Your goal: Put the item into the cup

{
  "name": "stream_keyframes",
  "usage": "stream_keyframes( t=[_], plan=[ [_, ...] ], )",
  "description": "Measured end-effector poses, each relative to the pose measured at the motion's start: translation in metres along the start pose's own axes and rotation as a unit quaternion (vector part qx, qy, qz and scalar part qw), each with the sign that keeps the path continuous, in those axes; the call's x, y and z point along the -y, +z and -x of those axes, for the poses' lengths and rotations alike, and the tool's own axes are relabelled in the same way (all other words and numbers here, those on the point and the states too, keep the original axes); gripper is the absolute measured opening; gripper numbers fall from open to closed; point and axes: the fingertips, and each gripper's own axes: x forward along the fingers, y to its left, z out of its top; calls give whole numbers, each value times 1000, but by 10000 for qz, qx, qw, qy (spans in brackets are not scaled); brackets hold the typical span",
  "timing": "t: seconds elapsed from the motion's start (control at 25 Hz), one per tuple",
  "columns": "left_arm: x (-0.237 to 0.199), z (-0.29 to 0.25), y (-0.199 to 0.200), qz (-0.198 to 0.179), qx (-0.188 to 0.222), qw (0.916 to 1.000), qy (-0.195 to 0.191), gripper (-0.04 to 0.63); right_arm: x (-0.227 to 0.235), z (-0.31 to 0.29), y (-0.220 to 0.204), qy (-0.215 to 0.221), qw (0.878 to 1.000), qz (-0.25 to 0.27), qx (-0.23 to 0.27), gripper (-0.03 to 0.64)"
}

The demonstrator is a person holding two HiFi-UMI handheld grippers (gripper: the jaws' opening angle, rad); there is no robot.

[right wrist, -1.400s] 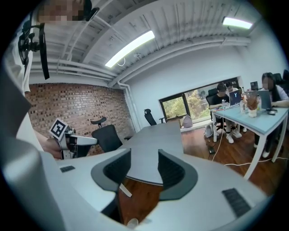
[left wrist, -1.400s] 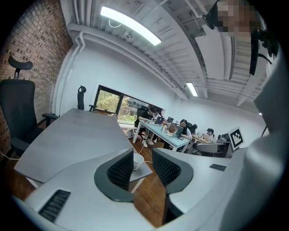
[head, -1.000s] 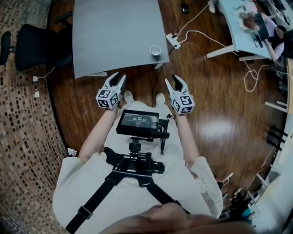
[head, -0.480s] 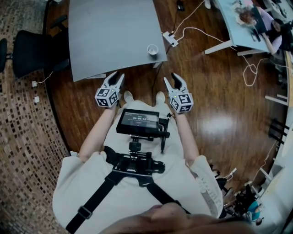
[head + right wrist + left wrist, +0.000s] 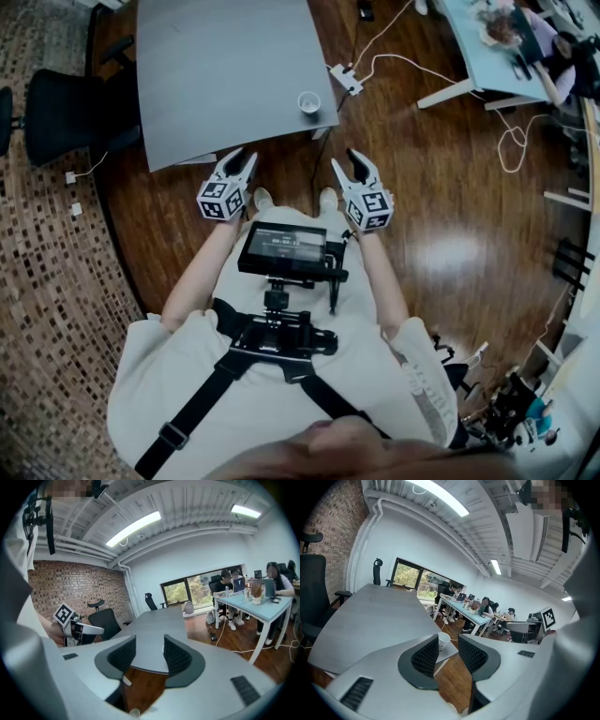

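Head view: the left tongs (image 5: 241, 161) and right tongs (image 5: 348, 163) are held side by side at mid-frame over the wooden floor (image 5: 450, 216), both short of the grey tabletop (image 5: 225, 66). The white cup (image 5: 308, 102) stands upright near the tabletop's lower right corner, well apart from both.

Left gripper view: the left tongs (image 5: 447, 653) gape with nothing between them. The cup (image 5: 443, 641) shows through the gap, on the tabletop's edge.

Right gripper view: the right tongs (image 5: 149, 656) gape too, empty, with the tabletop (image 5: 150, 630) beyond.

Cream clothing (image 5: 173, 370); black chest harness (image 5: 199, 401), monitor (image 5: 281, 251); left gripper (image 5: 240, 157), right gripper (image 5: 345, 161) white.
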Motion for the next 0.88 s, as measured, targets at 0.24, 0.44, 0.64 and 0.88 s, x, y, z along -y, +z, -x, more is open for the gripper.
stream_keyframes(
  t=[0.24, 0.44, 0.64, 0.88],
  plan=[
    [0, -1, -2, 0, -28, 10000, -14, 129, -4, -3, -1, 41, 9997, 239, -32, 198],
    [2, -3, -1, 10, -7, 10000, -13, 129, -8, -5, 7, 144, 9991, 399, -1, 198],
    [2, -1, -5, 77, -8, 10000, 7, 129, -6, -7, -2, 189, 9987, 462, -100, 198],
    [5, -1, -18, 116, -95, 9999, -25, 129, -13, -9, 7, 282, 9980, 559, -55, 198]
  ],
)
